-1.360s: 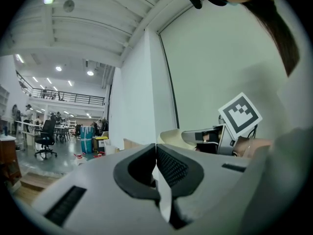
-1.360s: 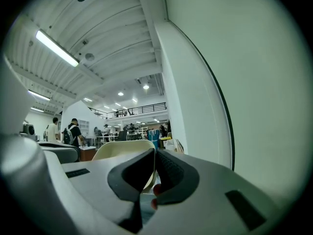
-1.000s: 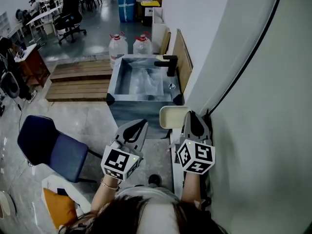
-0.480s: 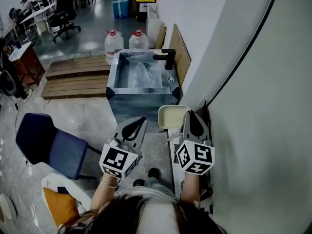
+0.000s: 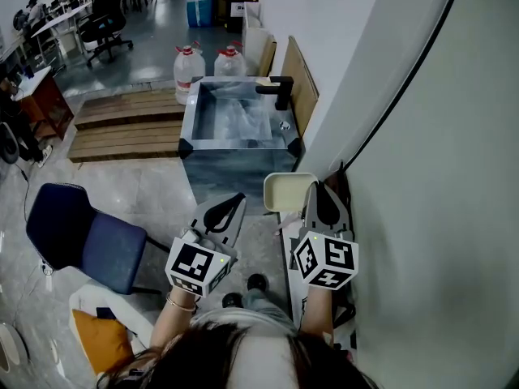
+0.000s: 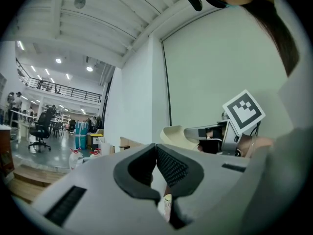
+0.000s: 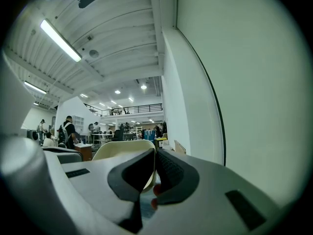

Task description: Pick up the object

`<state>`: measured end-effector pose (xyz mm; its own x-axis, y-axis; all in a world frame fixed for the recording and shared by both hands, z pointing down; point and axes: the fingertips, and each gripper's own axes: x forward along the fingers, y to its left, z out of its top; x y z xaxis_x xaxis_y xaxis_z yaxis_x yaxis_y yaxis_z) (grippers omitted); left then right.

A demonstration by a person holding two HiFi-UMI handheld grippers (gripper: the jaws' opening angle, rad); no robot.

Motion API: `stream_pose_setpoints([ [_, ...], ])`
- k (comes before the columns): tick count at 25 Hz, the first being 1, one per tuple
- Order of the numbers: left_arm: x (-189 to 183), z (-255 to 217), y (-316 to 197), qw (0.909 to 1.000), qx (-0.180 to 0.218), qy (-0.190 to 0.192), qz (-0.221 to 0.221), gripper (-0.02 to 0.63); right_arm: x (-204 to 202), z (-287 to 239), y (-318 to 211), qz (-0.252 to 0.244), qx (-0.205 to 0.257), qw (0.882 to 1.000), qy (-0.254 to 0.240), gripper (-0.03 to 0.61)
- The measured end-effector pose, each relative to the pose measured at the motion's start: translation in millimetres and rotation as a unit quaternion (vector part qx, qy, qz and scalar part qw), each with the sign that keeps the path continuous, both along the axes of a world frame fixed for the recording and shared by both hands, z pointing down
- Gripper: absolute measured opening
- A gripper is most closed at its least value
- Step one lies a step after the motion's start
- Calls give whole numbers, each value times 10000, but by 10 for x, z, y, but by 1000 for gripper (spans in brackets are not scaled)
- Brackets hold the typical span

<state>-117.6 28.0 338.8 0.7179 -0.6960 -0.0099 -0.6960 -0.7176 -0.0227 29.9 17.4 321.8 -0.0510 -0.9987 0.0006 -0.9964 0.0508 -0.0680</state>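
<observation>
I cannot tell which thing the task means. A cream curved shell (image 5: 285, 191), perhaps a seat back, stands low against the white wall. My right gripper (image 5: 319, 187) is shut, its tip right beside the shell's right edge; in the right gripper view the shell (image 7: 124, 150) rises just behind the closed jaws of the right gripper (image 7: 155, 151). Whether they touch is unclear. My left gripper (image 5: 237, 199) is shut and holds nothing, hanging over the floor left of the shell. From the left gripper (image 6: 156, 146), the shell (image 6: 178, 133) and the right gripper's marker cube (image 6: 243, 110) show.
A grey sink basin (image 5: 188, 120) with a black faucet (image 5: 280, 91) stands ahead by the wall. Two water bottles (image 5: 188, 70) and wooden pallets (image 5: 122, 124) lie beyond it. A blue chair (image 5: 81, 237) is on the left, and the white wall (image 5: 422, 177) runs close on the right.
The scene has shifted slightly as the person stepped; a shoe now shows below the grippers. Both grippers stay shut in nearly the same place.
</observation>
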Motion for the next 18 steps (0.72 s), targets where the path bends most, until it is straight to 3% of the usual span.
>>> stream_pose_setpoints([
  [18,-146,35,-33,9999,-19,164,49,9,-130,3,-28,-1,24,10000,-4,34],
])
